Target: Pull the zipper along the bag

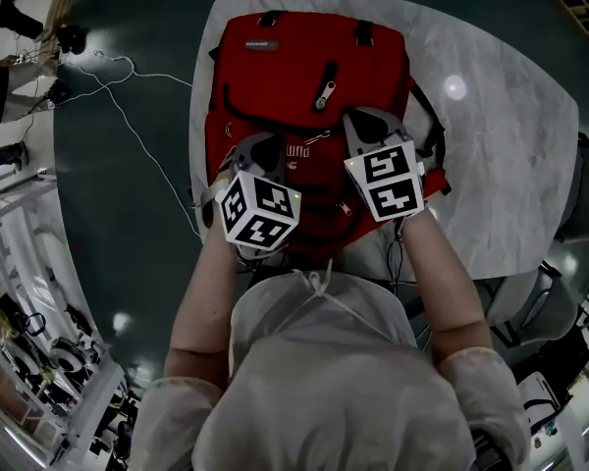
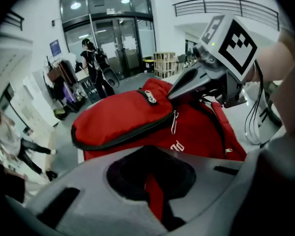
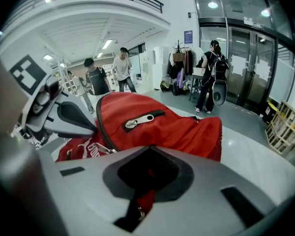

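A red backpack [image 1: 314, 77] lies flat on the grey marble table [image 1: 510, 165]. Both grippers rest on its lower half, side by side. My left gripper [image 1: 253, 153] is shut, with a strip of red bag fabric [image 2: 155, 193] pinched between its jaws. My right gripper [image 1: 369, 126] is shut on a red tab with a small metal ring [image 3: 137, 213]. A silver zipper pull [image 2: 174, 123] hangs from the black zipper line of the bag between the two grippers. The front pocket has its own silver pull [image 3: 137, 121].
The table's edge runs close on the bag's left [image 1: 198, 116], with dark floor and white cables [image 1: 128, 116] beyond. Black cables [image 2: 258, 117] lie on the table by the right gripper. People [image 3: 120, 68] stand in the hall behind, and a wooden crate [image 2: 164, 63] sits near the glass doors.
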{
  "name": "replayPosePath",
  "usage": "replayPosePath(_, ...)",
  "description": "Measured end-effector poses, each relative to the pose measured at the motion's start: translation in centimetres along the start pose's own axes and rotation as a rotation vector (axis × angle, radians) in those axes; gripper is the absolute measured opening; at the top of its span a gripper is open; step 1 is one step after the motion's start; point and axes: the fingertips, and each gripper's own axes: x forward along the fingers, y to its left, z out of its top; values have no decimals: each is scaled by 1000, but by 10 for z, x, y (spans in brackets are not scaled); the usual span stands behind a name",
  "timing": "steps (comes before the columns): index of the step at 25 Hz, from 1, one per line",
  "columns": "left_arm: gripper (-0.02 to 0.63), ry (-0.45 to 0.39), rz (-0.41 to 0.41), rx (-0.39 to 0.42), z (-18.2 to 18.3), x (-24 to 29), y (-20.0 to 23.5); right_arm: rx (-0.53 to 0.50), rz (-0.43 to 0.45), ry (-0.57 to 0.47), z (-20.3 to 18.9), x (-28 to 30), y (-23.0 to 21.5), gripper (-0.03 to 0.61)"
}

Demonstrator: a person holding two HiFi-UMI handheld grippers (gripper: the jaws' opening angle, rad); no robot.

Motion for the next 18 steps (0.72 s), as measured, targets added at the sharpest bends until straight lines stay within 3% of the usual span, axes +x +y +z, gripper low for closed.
replayPosePath(3, 17, -93, -128, -174, 5, -13, -1, 0, -7, -3, 1, 1, 0, 26)
replayPosePath(5, 17, -180, -170, -237, 22, -16, -10, -5, -15, -2, 0, 0, 0, 26)
replayPosePath(7, 26, -205, -203, -241, 31, -9, -22, -9, -19, 1, -1, 0, -1, 26)
replayPosePath(9, 106, -189, -241, -230, 34, 1, -31, -6, -12, 4, -1, 0, 0, 28)
replayPosePath(10, 115, -179, -252, -230, 34, 5, -34, -3, -7, 5, 0, 0, 0, 28)
replayPosePath(13, 113, -164, -249, -249, 35, 13, -34, 3, -3, 3, 0, 0, -1, 28)
replayPosePath(15, 58, -161, -253, -253, 37, 13, -35, 2, -4, -1, 1, 0, -1, 28)
replayPosePath(18, 31, -148, -273, -222, 36, 12, -43, 4, -2, -3, 1, 0, -1, 26)
